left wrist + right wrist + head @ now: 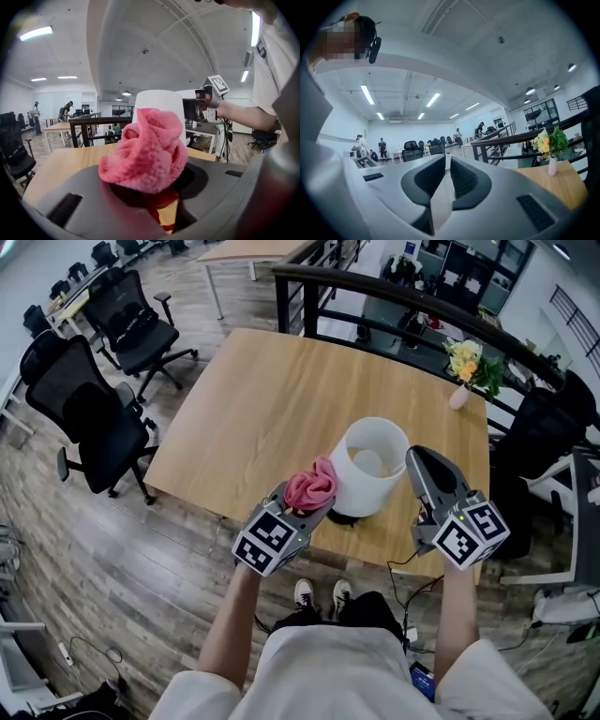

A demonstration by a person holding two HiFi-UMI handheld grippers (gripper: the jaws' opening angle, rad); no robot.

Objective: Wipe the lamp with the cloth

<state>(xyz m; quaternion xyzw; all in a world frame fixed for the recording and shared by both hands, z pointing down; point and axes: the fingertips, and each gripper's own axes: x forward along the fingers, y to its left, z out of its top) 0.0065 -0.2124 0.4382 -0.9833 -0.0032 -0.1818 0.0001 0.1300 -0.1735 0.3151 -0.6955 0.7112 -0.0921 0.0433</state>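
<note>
The white lamp (370, 470) stands near the counter's (244, 409) lower edge, at centre frame. The pink cloth (310, 487) sits just beside its left side, clamped in the left gripper's (305, 507) fingers. The right gripper (415, 458), at the lamp's right, has its fingers closed to a thin slit.

White shirt (347, 667), white shoes (322, 594), grey left claw (302, 512) and right claw (422, 457).

The lamp (370, 470) is set on the table (253, 399), near its front edge. The cloth (311, 486) is held in the left gripper (302, 505), just beside the lamp's left. The right gripper (419, 460) is placed at the lamp's right. A vase of flowers (466, 371) is stood at the table's far right corner. Office chairs (103, 418) are ranged left of the table, a railing (394, 301) behind it.
</note>
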